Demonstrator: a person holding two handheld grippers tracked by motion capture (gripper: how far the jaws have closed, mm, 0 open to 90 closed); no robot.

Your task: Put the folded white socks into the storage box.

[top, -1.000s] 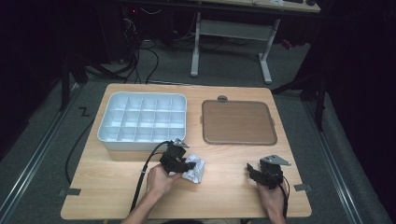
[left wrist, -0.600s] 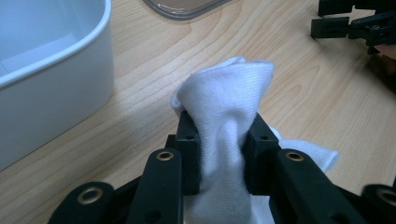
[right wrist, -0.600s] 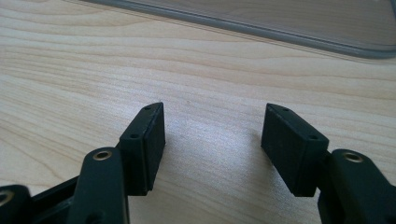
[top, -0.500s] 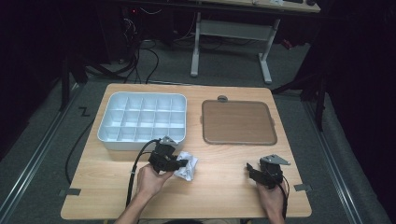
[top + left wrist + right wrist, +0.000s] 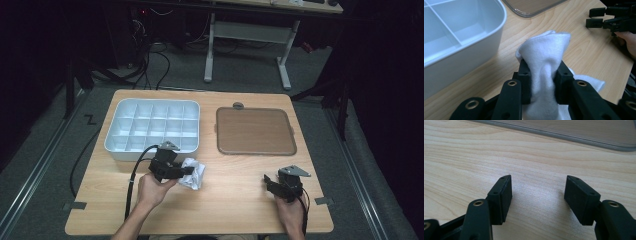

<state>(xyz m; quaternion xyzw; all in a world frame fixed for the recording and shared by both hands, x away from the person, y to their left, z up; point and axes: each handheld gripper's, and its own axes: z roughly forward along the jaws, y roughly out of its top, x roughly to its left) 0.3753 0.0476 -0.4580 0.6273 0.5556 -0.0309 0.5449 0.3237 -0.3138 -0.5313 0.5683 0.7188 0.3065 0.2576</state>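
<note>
Just in front of the white divided tray (image 5: 152, 127) on the table (image 5: 235, 200), the left claw (image 5: 542, 75) pinches a crumpled white cloth (image 5: 546, 55), while the right claw (image 5: 537, 195) rests apart, empty; the compartments look unfilled.

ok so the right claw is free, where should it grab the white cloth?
Likely the loose bunched end of the white cloth that sticks out past the left claw, which pinches its middle. The right claw is open over bare table, so come from the person's right, low along the wood, and close across that raised fold.
</note>
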